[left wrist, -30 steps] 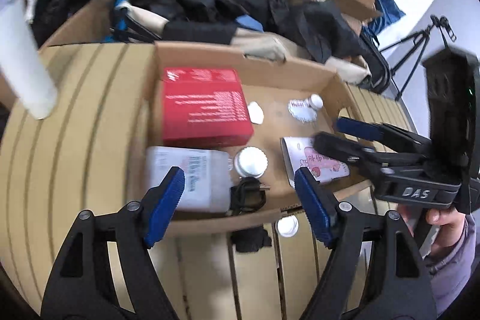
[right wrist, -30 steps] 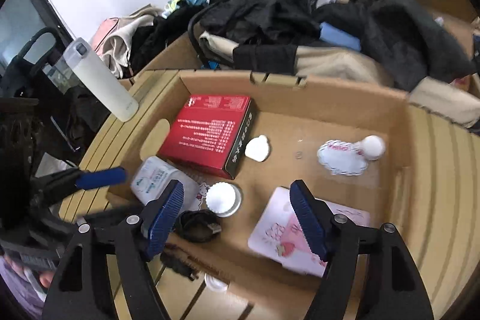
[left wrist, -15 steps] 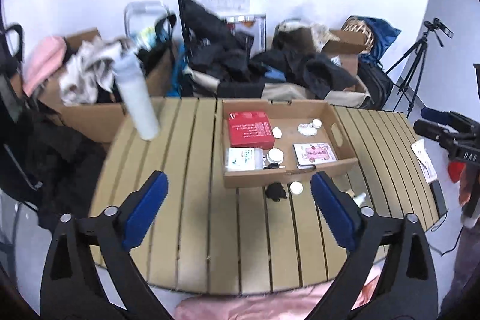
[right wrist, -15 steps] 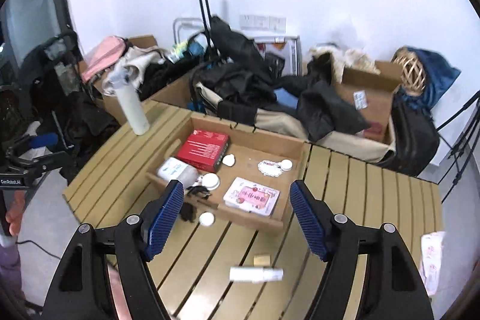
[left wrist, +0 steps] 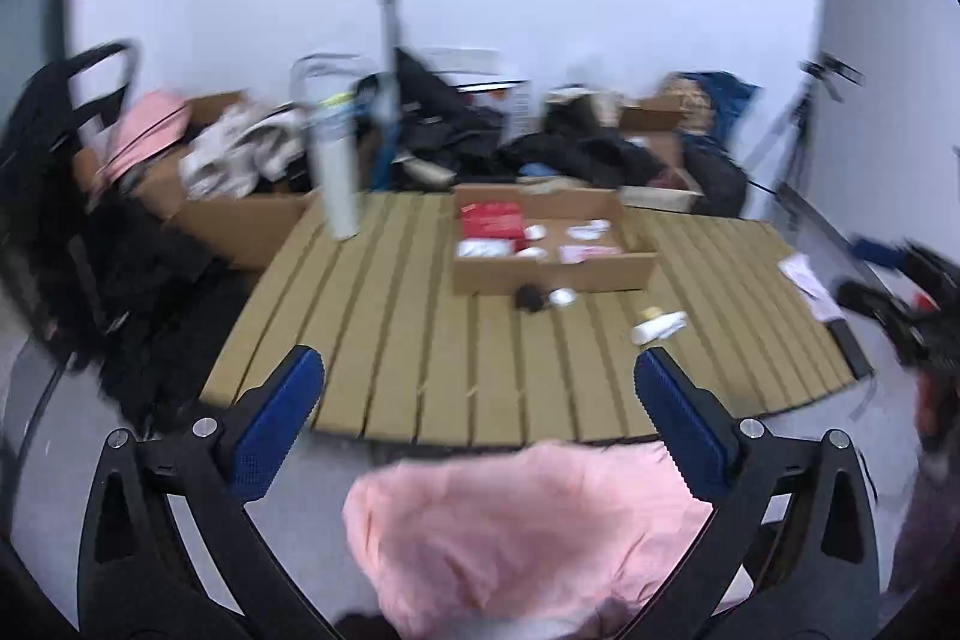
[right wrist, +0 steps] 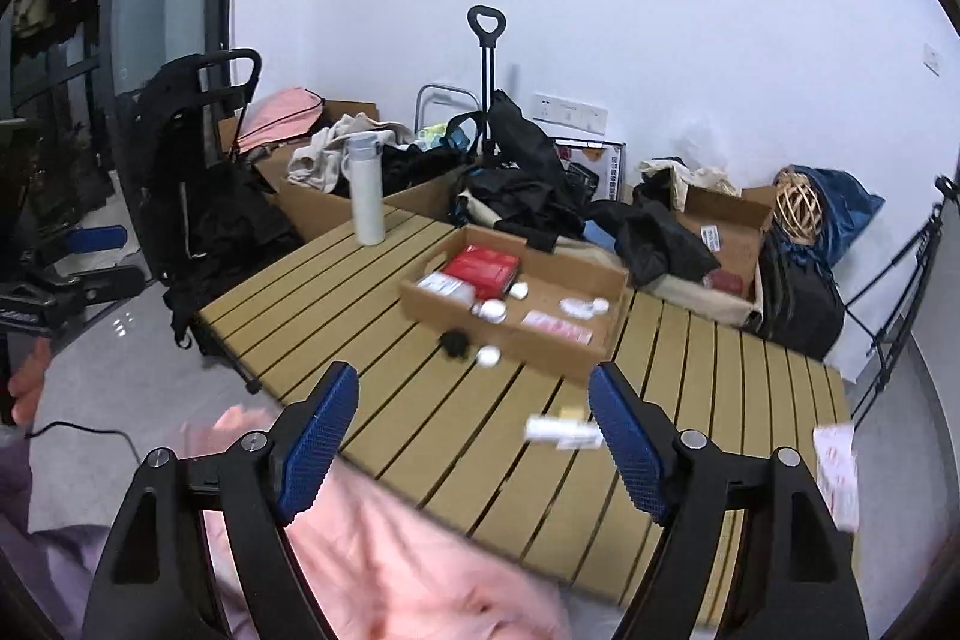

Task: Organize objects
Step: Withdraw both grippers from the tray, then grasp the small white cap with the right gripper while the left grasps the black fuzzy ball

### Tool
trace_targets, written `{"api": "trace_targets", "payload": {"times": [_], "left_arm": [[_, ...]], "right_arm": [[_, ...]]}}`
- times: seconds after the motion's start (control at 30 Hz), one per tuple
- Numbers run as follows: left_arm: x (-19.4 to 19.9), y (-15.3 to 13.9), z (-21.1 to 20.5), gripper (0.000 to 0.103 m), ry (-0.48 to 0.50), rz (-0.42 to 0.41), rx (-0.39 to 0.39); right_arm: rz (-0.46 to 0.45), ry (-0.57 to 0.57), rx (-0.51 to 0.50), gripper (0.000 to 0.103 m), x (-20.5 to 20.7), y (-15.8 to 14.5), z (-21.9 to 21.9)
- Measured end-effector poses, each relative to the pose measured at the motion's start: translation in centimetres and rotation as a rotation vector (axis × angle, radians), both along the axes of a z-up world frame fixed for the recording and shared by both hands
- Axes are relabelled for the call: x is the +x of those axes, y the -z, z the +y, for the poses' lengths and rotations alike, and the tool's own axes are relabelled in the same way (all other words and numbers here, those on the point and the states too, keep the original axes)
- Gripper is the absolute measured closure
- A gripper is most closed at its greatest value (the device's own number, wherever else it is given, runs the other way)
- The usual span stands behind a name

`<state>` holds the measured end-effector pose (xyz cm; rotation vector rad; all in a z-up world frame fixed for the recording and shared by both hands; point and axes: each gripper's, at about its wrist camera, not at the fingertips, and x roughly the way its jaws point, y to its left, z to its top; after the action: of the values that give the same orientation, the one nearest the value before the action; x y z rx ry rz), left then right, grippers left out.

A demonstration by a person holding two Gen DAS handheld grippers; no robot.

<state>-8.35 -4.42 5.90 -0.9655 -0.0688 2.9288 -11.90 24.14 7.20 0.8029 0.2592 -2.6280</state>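
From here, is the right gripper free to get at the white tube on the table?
Probably yes: the right gripper is open and empty, and the white tube lies alone on bare slats, nothing between them.

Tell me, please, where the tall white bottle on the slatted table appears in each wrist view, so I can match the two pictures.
Left wrist view: the white bottle stands upright left of centre, at the table's far left edge, left of the cardboard tray.
Right wrist view: the white bottle stands upper left of centre, at the table's far corner, again left of the cardboard tray.
Shared landmark: the red box inside the tray.
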Motion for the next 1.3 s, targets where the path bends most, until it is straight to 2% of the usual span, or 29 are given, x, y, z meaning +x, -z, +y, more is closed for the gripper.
{"api": "trace_targets", "payload": {"times": [0.07, 0.17, 0.27, 0.43, 0.6, 0.73, 0.87, 0.97, 1.03, 1.07, 1.1, 1.2, 1.27, 1.3], "left_arm": [[0.8, 1.0, 0.3, 0.000, -0.022, -0.020, 0.021], [-0.1, 0.7, 1.7, 0.000, 0.028, -0.035, 0.010], [0.1, 0.7, 2.6, 0.000, 0.044, -0.014, 0.031], [-0.2, 2.6, 4.1, 0.000, 0.075, -0.061, 0.013], [-2.4, 5.8, 5.2, 0.000, 0.097, -0.137, 0.027], [-6.3, 7.5, 6.1, 0.000, 0.083, -0.133, 0.047], [-11.8, 8.2, 7.2, 0.002, 0.077, -0.129, 0.053], [-16.1, 9.8, 7.7, 0.002, 0.119, -0.135, 0.084], [-19.6, 11.7, 8.0, 0.007, 0.117, -0.171, 0.084], [-21.8, 13.1, 8.3, 0.014, 0.117, -0.204, 0.078], [-23.2, 14.1, 8.5, 0.021, 0.117, -0.225, 0.077], [-28.1, 18.0, 9.2, 0.032, 0.131, -0.290, 0.107], [-31.0, 20.7, 9.7, 0.032, 0.138, -0.353, 0.114], [-32.3, 22.2, 10.1, 0.034, 0.125, -0.387, 0.091]], "right_arm": [[-0.013, 0.030, -0.029, 0.021, 2.8, 1.7, -0.3], [-0.082, 0.032, -0.097, 0.021, 4.8, 4.5, -0.7], [-0.123, 0.033, -0.049, 0.021, 5.4, 6.3, -1.6], [-0.114, 0.037, -0.037, 0.021, 5.6, 6.5, -1.7], [-0.110, 0.073, -0.023, 0.021, 4.5, 7.9, -1.1], [-0.108, 0.129, 0.019, 0.021, 2.2, 9.5, -0.6], [-0.175, 0.160, -0.002, 0.021, -2.1, 11.1, 0.0], [-0.218, 0.202, -0.009, 0.021, -5.5, 12.6, 0.5], [-0.282, 0.166, -0.058, 0.021, -8.8, 14.2, 0.7], [-0.301, 0.150, -0.072, 0.021, -10.2, 14.9, 0.6], [-0.311, 0.133, -0.082, 0.023, -11.8, 15.5, 0.4], [-0.327, 0.109, -0.089, 0.030, -16.0, 17.3, -0.6], [-0.340, 0.100, -0.092, 0.033, -19.2, 18.7, -1.3], [-0.343, 0.099, -0.091, 0.033, -20.3, 19.3, -1.6]]}}
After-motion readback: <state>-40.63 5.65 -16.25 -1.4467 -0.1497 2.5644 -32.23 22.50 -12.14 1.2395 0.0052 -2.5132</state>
